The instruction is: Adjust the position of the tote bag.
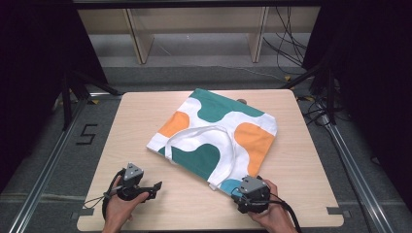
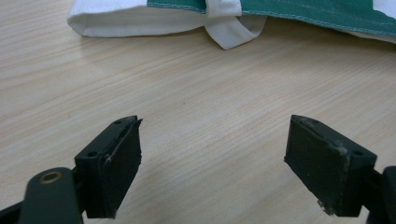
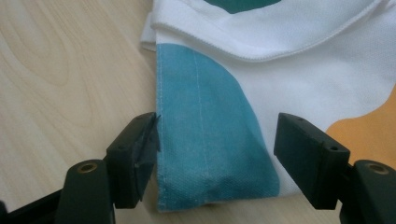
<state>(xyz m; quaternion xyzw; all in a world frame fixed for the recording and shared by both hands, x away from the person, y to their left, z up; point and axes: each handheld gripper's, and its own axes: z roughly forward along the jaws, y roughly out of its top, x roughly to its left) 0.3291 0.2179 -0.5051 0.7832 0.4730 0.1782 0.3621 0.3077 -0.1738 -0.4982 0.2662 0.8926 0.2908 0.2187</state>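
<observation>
The tote bag (image 1: 216,133) hides most of a small brown thing (image 1: 241,101) at its far edge; what it is cannot be told. The bag's near corner lies under the right gripper (image 1: 241,188), hidden from above. In the left gripper view the bag (image 2: 299,11) is cut off by the top edge, as it is in the right gripper view (image 3: 280,56).

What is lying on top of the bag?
A white strap loops across the top of the bag. The right gripper is at its blue corner, jaws open. What is inside is covered by the cloth.
</observation>
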